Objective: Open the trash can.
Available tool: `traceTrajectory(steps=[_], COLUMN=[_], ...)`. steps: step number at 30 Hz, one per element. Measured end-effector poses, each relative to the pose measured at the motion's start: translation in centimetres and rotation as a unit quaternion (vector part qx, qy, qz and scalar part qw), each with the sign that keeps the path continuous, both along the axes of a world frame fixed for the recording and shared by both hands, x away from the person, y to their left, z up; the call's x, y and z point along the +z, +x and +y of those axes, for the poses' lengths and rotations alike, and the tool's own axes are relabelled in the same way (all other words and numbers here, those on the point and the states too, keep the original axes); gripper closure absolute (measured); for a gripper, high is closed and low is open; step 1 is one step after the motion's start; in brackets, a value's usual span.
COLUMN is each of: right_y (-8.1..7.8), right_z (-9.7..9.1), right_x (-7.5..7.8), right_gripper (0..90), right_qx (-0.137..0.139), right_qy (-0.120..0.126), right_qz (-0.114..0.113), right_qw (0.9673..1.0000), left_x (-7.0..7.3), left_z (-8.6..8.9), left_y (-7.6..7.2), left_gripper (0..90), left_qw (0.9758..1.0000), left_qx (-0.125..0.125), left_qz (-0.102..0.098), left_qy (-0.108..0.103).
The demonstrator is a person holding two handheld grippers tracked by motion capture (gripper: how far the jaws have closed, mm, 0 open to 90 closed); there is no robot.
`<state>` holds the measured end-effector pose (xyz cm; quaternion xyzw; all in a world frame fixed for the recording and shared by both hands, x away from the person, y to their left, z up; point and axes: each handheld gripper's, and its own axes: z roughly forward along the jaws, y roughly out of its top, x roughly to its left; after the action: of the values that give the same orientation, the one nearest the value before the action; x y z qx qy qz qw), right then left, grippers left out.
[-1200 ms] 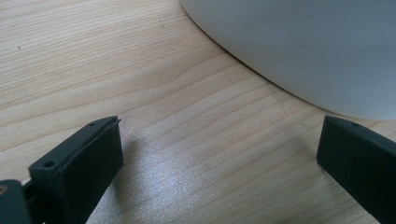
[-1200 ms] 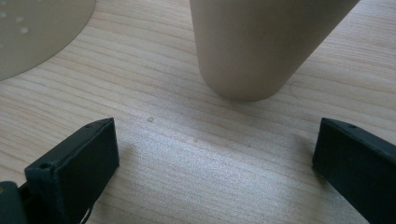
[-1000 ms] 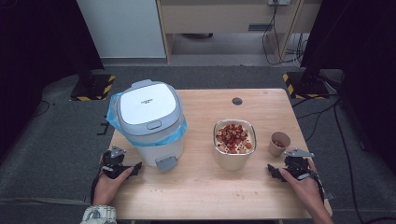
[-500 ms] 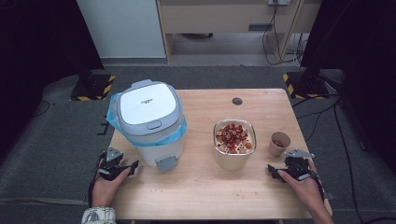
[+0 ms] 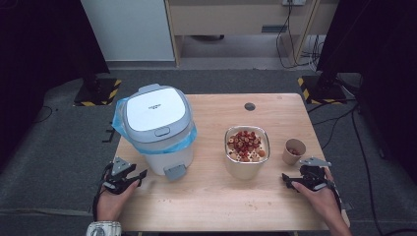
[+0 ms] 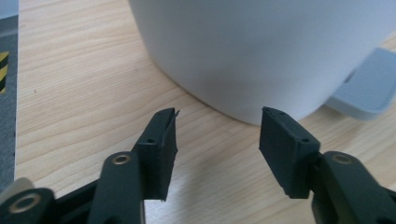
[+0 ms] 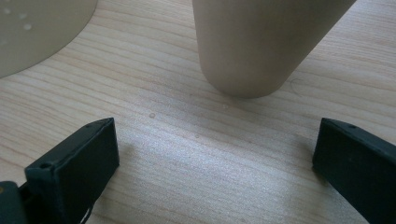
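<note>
A white pedal bin (image 5: 156, 129) with a grey lid and a blue bag liner stands at the table's left, its grey pedal (image 5: 175, 172) facing the front edge. My left gripper (image 5: 140, 178) hovers just left of the pedal, pointing at the bin's base (image 6: 261, 51). Its jaws have just been closing and stand partly apart (image 6: 217, 135) with nothing between them. A steel bowl (image 5: 247, 150) of red and pale pieces sits at centre right. Beside it is a small paper cup (image 5: 294, 151). My right gripper (image 5: 286, 180) rests open on the table, the cup (image 7: 261, 42) just beyond its jaws (image 7: 217, 149).
The wooden table (image 5: 216, 201) has bare room along its front edge between the two hands. A round cable hole (image 5: 250, 106) sits near the far edge. In the right gripper view the bowl's wall (image 7: 37, 28) is at upper left. The pedal (image 6: 369, 86) lies to the right of the left jaws.
The left gripper's jaws have narrowed and the hand has lifted slightly beside the bin. The right hand and gripper have stayed put.
</note>
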<state>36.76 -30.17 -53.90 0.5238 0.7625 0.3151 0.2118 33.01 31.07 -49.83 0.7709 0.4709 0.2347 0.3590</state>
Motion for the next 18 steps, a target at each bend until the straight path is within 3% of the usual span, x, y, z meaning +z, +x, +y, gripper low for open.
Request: traceTrajectory(steps=[7, 16, 18], right_y=[0.0, 0.0, 0.0], right_z=[0.0, 0.0, 0.0], right_x=[0.0, 0.0, 0.0], right_gripper=[0.7, 0.6, 0.7], right_qx=[0.000, 0.000, 0.001], right_qy=[-0.001, -0.001, -0.001], right_qz=[0.000, 0.000, 0.000], right_qw=[1.0000, 1.0000, 1.0000], left_x=[0.8, 1.5, 1.6], left_z=[-0.9, -1.6, -2.1], left_y=[-1.0, -1.9, -2.2], left_gripper=[53.0, 61.6, 64.9], left_qw=[0.9997, 0.9991, 0.9987], left_qx=[-0.016, -0.033, -0.045], left_qz=[-0.016, -0.021, -0.022], left_qy=[-0.003, -0.014, -0.008])
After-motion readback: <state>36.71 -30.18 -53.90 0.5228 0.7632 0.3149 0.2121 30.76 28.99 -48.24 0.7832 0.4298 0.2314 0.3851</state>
